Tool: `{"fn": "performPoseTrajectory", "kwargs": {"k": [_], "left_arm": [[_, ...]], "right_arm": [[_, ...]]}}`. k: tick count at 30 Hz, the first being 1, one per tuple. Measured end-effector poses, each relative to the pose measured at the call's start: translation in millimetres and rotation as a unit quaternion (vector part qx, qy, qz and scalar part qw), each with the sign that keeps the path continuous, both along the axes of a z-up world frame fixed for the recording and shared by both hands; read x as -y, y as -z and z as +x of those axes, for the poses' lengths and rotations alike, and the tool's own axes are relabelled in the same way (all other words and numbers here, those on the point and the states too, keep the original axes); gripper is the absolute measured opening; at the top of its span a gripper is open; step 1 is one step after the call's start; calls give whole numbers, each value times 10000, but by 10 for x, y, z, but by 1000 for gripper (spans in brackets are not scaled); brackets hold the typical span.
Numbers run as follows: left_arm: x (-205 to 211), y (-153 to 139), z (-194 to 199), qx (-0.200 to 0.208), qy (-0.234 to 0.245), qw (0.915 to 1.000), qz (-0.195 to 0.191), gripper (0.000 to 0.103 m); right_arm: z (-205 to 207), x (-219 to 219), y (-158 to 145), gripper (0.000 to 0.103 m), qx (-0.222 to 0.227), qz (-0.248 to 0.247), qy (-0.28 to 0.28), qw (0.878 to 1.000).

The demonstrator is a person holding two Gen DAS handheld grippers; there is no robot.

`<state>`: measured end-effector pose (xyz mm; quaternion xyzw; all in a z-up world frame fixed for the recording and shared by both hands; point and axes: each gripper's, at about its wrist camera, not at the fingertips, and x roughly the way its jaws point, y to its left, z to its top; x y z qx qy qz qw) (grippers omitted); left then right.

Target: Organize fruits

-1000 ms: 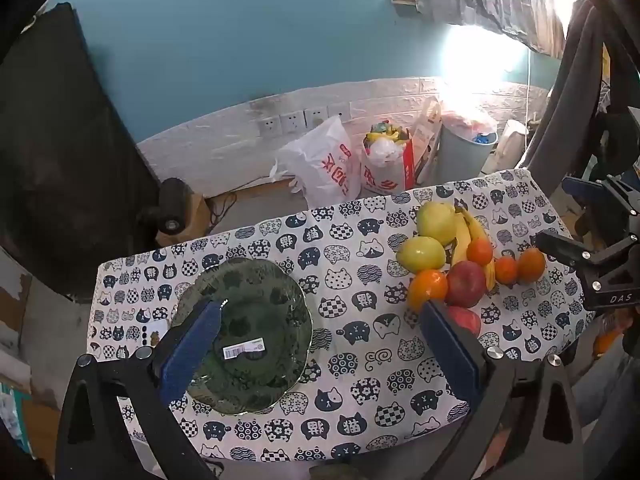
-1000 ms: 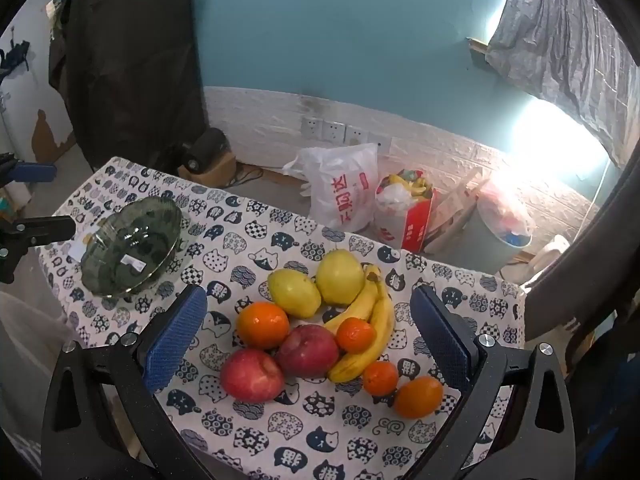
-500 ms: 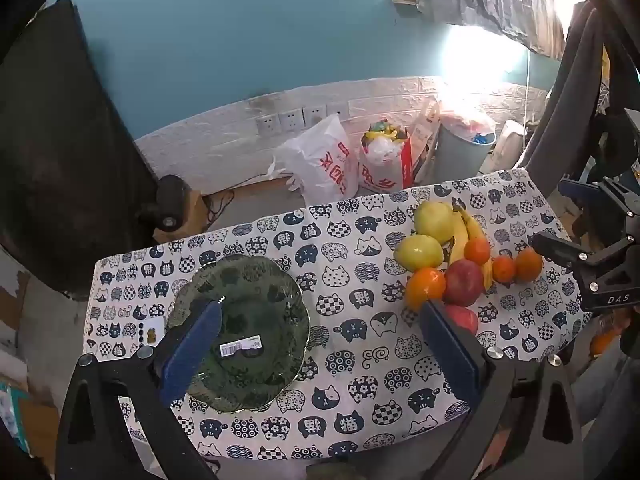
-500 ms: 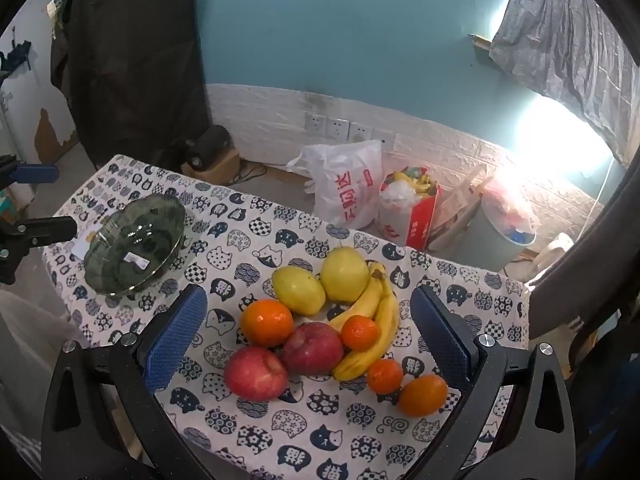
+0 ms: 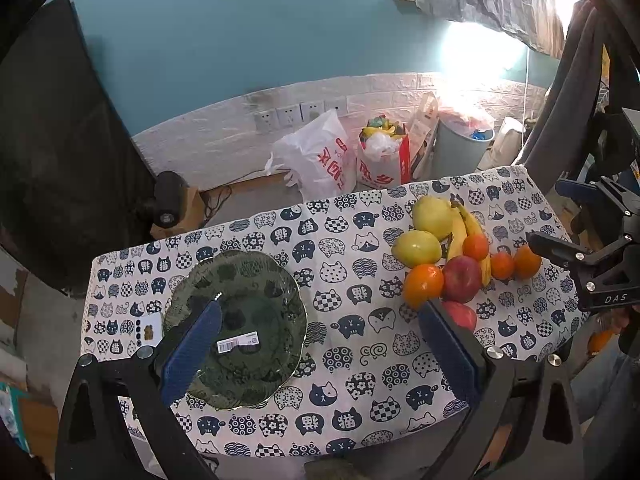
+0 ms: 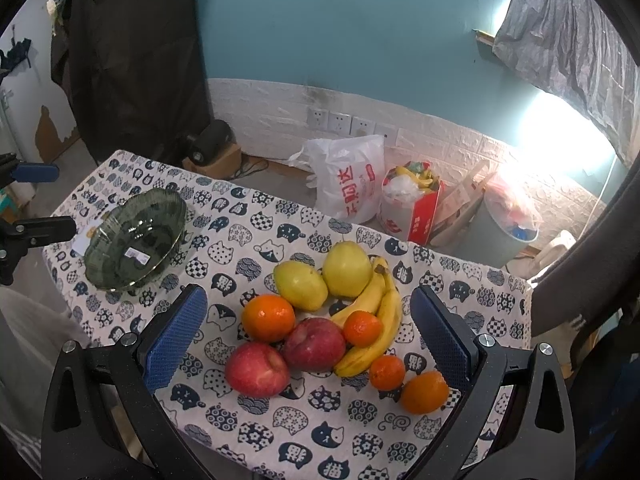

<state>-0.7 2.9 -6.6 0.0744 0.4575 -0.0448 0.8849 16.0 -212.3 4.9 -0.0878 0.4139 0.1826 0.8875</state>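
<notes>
Right gripper (image 6: 308, 336) spread, hovering over heaped apples, oranges, pears and bananas (image 6: 326, 320) at table's right edge; left gripper (image 5: 320, 344) spread near empty dark-green scalloped glass bowl (image 5: 256, 280), presumably their destination.

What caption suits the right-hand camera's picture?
Open right tool poised above piled fruit; green glass bowl waits empty.

Bench (image 6: 256, 432) under cat-print cloth (image 6: 304, 236): green glass bowl (image 6: 134, 238) far left, fruit pile (image 6: 328, 320) near right, white card (image 5: 146, 331) beside bowl.

glossy glass bowl (image 5: 240, 320), printed cloth tablecloth (image 5: 360, 380)
</notes>
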Motion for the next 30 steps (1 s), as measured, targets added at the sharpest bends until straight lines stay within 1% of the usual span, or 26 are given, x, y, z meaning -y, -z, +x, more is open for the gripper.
{"fn": "performPoseTrajectory", "kwargs": {"k": [30], "left_arm": [[22, 22, -17, -10, 10, 10000, -2, 101]], "right_arm": [[15, 14, -1, 100, -30, 3, -5, 10000]]}}
